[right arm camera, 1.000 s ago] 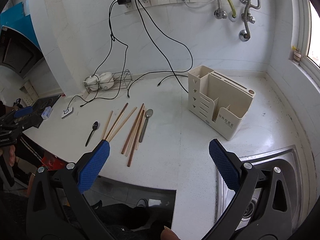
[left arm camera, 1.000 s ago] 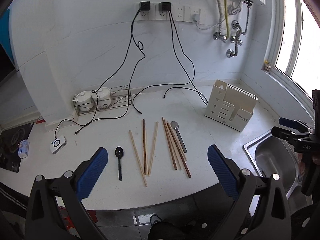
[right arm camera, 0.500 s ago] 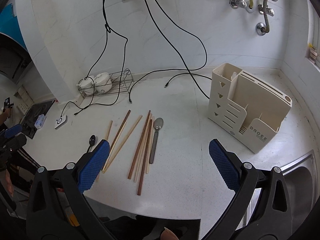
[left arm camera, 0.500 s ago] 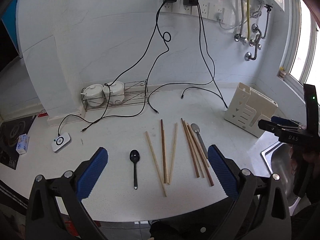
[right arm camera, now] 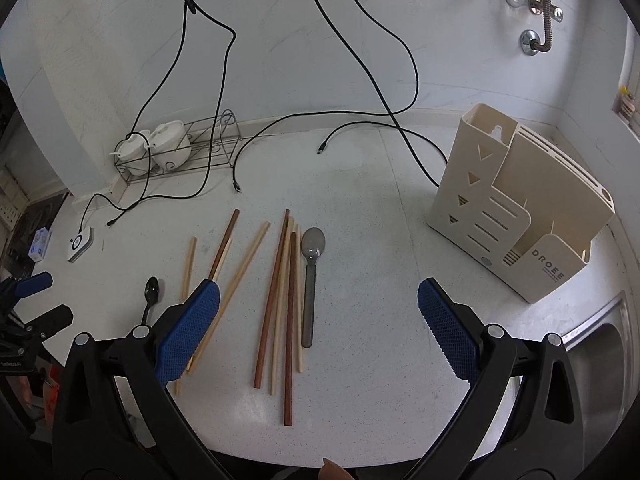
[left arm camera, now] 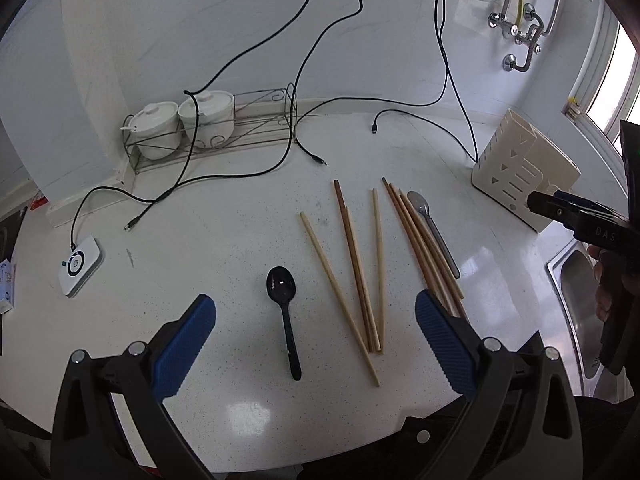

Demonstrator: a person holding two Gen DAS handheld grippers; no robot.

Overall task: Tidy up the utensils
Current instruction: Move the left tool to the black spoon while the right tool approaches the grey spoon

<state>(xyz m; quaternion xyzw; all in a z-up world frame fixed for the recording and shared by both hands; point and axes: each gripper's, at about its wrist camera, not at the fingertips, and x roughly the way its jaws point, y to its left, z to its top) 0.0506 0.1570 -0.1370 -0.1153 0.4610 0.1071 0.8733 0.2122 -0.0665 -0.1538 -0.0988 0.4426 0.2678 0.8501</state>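
Observation:
Several wooden chopsticks (left arm camera: pixel 356 264) (right arm camera: pixel 280 292) lie spread on the white counter. A black spoon (left arm camera: pixel 285 304) (right arm camera: pixel 151 294) lies to their left and a grey spoon (left arm camera: pixel 434 232) (right arm camera: pixel 310 280) to their right. A beige utensil holder (left arm camera: pixel 524 172) (right arm camera: pixel 516 208) stands at the right. My left gripper (left arm camera: pixel 316 344) hovers open above the black spoon and the lighter chopsticks. My right gripper (right arm camera: pixel 318 332) hovers open over the darker chopsticks and grey spoon. Neither holds anything.
Black cables (left arm camera: pixel 280 160) trail across the back of the counter. A wire rack with two white lidded pots (left arm camera: pixel 184 120) stands against the wall. A small white device (left arm camera: pixel 79 266) lies at the left. A steel sink (right arm camera: pixel 600 360) sits at the right.
Both grippers have moved forward and down toward the utensils, which now look larger. The utensils have not moved.

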